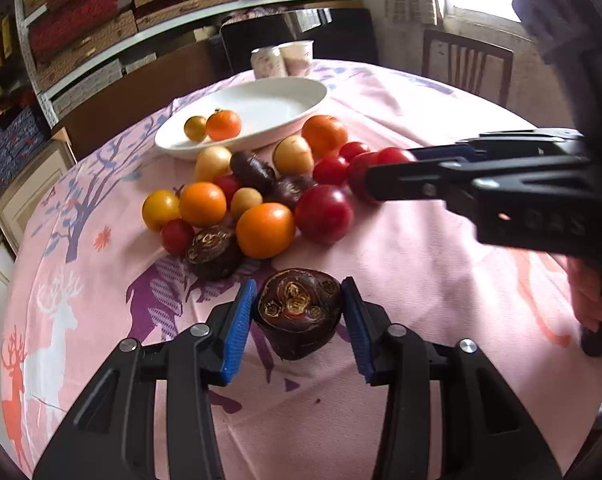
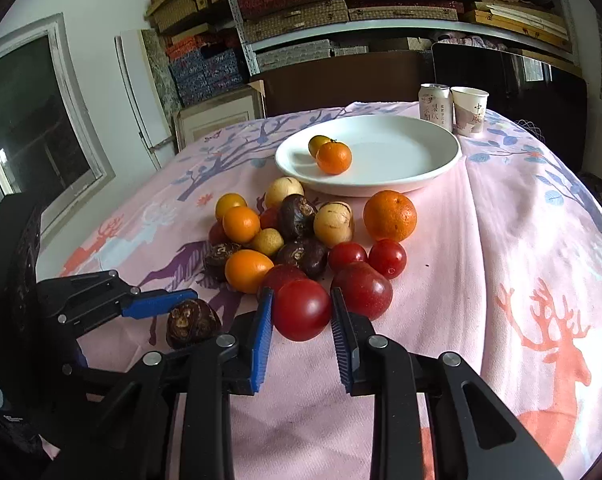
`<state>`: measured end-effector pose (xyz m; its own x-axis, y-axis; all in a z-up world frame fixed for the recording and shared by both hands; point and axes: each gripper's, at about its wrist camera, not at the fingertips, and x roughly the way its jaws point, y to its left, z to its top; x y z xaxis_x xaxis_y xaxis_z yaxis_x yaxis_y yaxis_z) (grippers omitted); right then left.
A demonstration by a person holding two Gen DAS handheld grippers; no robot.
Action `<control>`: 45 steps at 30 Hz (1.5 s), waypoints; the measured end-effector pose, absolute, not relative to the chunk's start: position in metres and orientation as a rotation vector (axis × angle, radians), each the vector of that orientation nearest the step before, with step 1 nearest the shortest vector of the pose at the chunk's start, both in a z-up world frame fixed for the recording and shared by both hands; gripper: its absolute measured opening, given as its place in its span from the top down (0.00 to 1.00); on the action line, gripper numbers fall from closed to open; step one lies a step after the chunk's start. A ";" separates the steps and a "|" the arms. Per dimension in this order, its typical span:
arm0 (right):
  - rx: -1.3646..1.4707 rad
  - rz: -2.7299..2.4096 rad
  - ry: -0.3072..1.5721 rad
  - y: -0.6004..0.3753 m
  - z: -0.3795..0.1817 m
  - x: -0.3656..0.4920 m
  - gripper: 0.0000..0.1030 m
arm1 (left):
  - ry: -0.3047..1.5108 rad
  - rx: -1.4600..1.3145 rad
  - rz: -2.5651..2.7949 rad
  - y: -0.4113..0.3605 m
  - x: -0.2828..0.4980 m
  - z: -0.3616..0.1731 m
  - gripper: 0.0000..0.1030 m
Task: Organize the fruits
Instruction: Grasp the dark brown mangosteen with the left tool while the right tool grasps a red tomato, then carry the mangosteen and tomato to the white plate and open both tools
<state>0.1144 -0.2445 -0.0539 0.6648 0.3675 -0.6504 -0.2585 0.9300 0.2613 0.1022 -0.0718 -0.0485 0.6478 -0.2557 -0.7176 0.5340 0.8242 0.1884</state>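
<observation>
Right now each hand holds one piece of fruit. The left gripper [image 1: 299, 316] has its jaws drawn in on a dark brown, knobbly fruit [image 1: 299, 312], which sits between the blue pads just above the pink tablecloth [image 1: 421, 264]. The right gripper [image 2: 301, 320] has its jaws closed narrow on a red tomato [image 2: 301, 309], at the near edge of the fruit pile.

Beyond the jaws, the pile [image 2: 297, 232] lies on the cloth between the grippers and a white plate [image 2: 421, 176]. It is a loose heap of small oranges, yellow and pale round fruits, dark brown fruits and red tomatoes, many touching one another. One larger orange [image 2: 389, 215] sits just beside the plate's near rim.

The plate holds only two pieces, a small orange [image 2: 334, 157] and a yellow-green fruit [image 2: 316, 143], touching each other on its left side. Most of the plate is bare, so the sorting looks barely begun, with most of the fruit left on the table.

A drink can [image 2: 433, 102] and a paper cup [image 2: 469, 111] stand just behind the plate, near the far edge of the table. To the right of the pile the cloth is open, which gives a free path to the plate. The two grippers are near each other, and the pile is tight, so lifting one fruit could set its neighbours rolling.
</observation>
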 end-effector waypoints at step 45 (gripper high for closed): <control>-0.015 0.069 0.528 -0.271 0.039 0.270 0.73 | 0.528 0.232 -0.292 -0.087 0.292 0.060 0.58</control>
